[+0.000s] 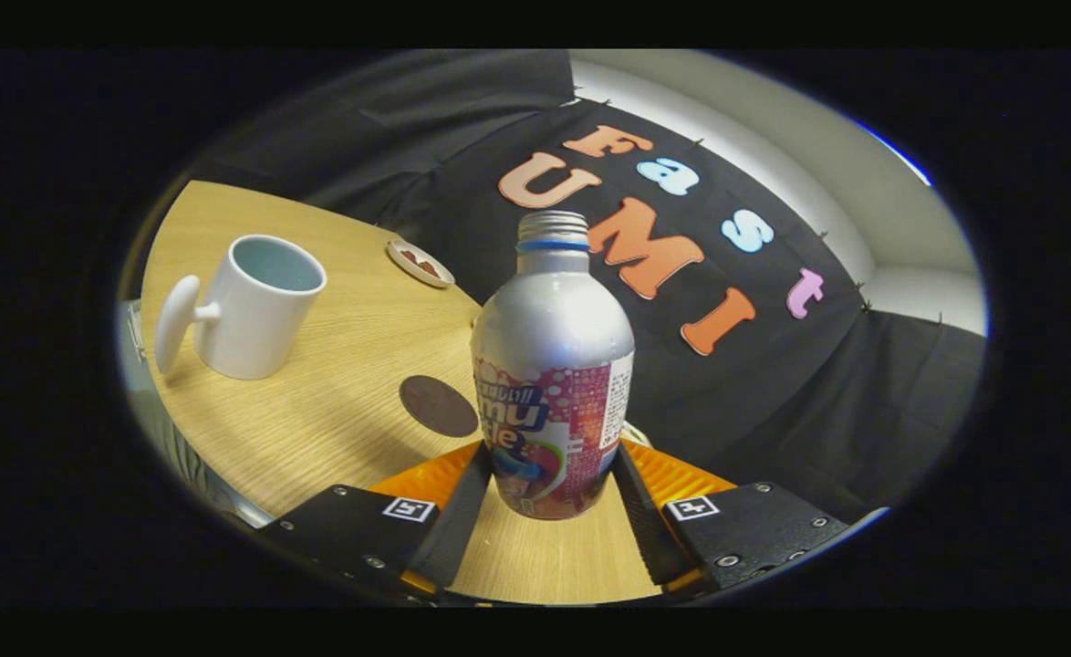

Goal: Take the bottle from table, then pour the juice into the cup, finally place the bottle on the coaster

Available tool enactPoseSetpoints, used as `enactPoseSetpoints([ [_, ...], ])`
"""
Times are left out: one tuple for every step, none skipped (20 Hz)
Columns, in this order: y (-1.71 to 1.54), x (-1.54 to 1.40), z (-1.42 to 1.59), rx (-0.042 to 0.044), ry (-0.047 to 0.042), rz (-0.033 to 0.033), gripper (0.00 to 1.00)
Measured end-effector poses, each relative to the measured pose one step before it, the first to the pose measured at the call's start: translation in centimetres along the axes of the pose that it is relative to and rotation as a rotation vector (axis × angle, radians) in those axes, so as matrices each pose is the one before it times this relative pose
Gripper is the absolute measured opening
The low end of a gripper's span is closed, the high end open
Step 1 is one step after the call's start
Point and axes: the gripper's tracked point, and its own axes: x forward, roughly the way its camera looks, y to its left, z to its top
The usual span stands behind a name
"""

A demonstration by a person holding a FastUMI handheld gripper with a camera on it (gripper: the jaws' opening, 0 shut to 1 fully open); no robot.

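Tongs [549,479] clamping bottle [554,365] (uncapped, upright) low on table [317,420], tilted view.

A silver bottle [554,365] stands between the gripper [549,484] fingers, filling their gap. Bare wooden table [317,401] lies beyond, broken by a flat brown coaster [438,406], a white cup [257,306] and a small dish [420,263].

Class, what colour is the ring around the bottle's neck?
Blue, on the bottle between the fingers, gripper view.
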Motion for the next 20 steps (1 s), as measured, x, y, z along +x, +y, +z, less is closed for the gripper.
enactPoseSetpoints([
  [-0.095, -0.034, 0.468, -0.03183, -0.01014, -0.00639, 0.77],
  [-0.117, -0.102, 0.453, -0.03381, -0.00996, -0.00564, 0.77],
  [-0.096, -0.032, 0.384, -0.03561, -0.01108, -0.00667, 0.77],
  [-0.118, 0.012, 0.509, -0.03905, -0.00865, -0.00664, 0.77],
  [-0.264, 0.119, 0.423, -0.04081, -0.00708, -0.01432, 0.77],
  [-0.252, 0.037, 0.608, -0.0474, -0.01152, -0.01325, 0.77],
  [-0.184, -0.01, 0.343, -0.05096, -0.01056, -0.01226, 0.77],
  [-0.21, -0.083, 0.173, -0.04708, -0.00817, -0.01198, 0.77],
  [-0.13, -0.115, 0.239, -0.03803, -0.00976, -0.00833, 0.77],
  [-0.017, -0.001, 0.331, -0.02808, -0.00788, -0.00143, 0.77],
  [0.063, -0.058, 0.265, -0.01955, -0.00732, 0.00268, 0.77],
  [-0.153, 0.192, 0.097, -0.01663, -0.00485, 0.00245, 0.77],
  [-0.193, 0.136, 0.072, -0.01915, -0.00329, -0.00155, 0.77],
  [-0.357, -0.009, 0.382, -0.02402, -0.00736, -0.00513, 0.77],
  [-0.283, 0.024, 0.447, -0.03098, -0.01265, -0.0076, 0.77],
  [-0.388, 0.225, 0.332, -0.03708, -0.01245, -0.0116, 0.77],
  [-0.384, 0.069, 0.01, -0.04175, -0.00776, -0.01337, 0.77],
  [-0.545, 0.083, -0.072, -0.0392, -0.00586, -0.01357, 0.76],
  [-0.318, -0.086, 0.079, -0.03113, -0.0036, -0.01132, 0.76],
  [-0.152, 0.005, 0.055, -0.02165, -0.00321, -0.0016, 0.76],
])
